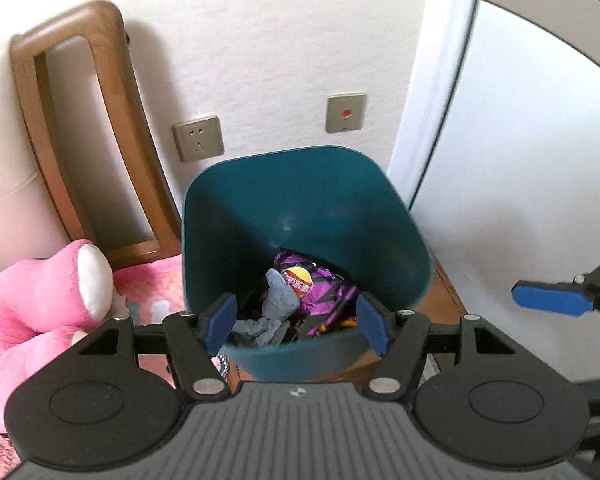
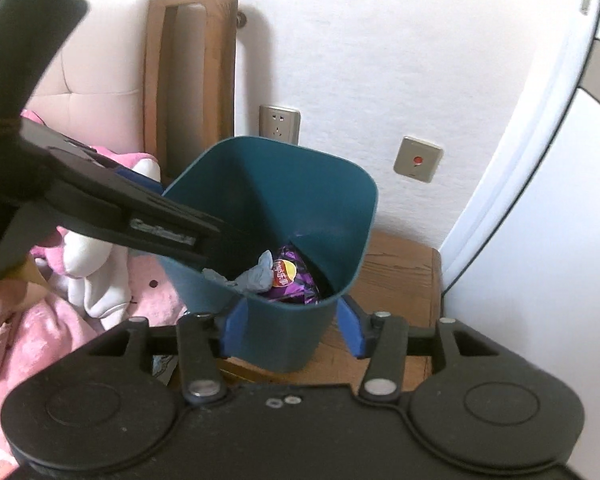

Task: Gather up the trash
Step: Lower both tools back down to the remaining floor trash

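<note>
A teal trash bin [image 1: 300, 200] stands on a wooden nightstand [image 2: 400, 264] by the wall. Inside it lie a purple chip bag [image 1: 320, 288] and a crumpled grey tissue [image 1: 278, 300]. My left gripper [image 1: 296, 320] is open and empty, hovering over the bin's near rim. My right gripper [image 2: 292, 324] is open and empty, its blue pads either side of the bin's near wall [image 2: 284, 332]. The bag [image 2: 292, 280] and tissue [image 2: 256, 276] show in the right wrist view too. The left gripper's body [image 2: 100, 200] crosses the right wrist view; one right finger [image 1: 552, 300] shows in the left wrist view.
A pink plush toy [image 1: 40, 300] lies on pink bedding left of the bin. A wooden headboard frame [image 1: 80, 120] leans at the wall. A wall socket [image 1: 198, 138] and a call button [image 1: 346, 112] sit behind the bin. A white panel [image 1: 540, 160] stands at right.
</note>
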`<action>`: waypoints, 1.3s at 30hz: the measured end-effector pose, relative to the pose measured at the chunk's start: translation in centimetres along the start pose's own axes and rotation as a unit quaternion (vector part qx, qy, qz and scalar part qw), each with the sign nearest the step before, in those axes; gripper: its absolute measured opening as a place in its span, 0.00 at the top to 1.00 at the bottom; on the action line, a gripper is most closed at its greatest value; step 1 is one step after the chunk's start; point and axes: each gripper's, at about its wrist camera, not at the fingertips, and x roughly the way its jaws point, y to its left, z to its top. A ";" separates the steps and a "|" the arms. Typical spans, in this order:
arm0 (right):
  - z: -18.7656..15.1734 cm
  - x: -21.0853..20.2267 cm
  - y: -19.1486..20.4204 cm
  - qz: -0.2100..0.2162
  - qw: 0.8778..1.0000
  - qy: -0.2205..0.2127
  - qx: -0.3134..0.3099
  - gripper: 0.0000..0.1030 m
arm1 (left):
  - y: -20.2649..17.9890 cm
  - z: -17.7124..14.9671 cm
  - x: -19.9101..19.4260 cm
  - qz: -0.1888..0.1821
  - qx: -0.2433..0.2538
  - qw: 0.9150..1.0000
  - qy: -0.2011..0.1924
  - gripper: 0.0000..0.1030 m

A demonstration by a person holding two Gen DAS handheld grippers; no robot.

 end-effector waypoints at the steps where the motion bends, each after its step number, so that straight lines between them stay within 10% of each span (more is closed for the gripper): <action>1: -0.4 -0.8 0.0 -0.001 1.000 -0.001 0.002 0.49 | -0.2 -0.5 -0.8 -0.002 0.005 1.000 -0.003 0.36; 23: -16.6 -3.5 -4.4 0.057 0.997 0.042 0.018 0.27 | -7.9 -15.9 -3.6 0.031 -0.065 0.997 0.040 0.24; 39: -29.2 7.1 -5.0 0.074 0.989 0.120 0.039 0.18 | -11.4 -28.8 9.1 0.022 -0.044 0.992 0.112 0.23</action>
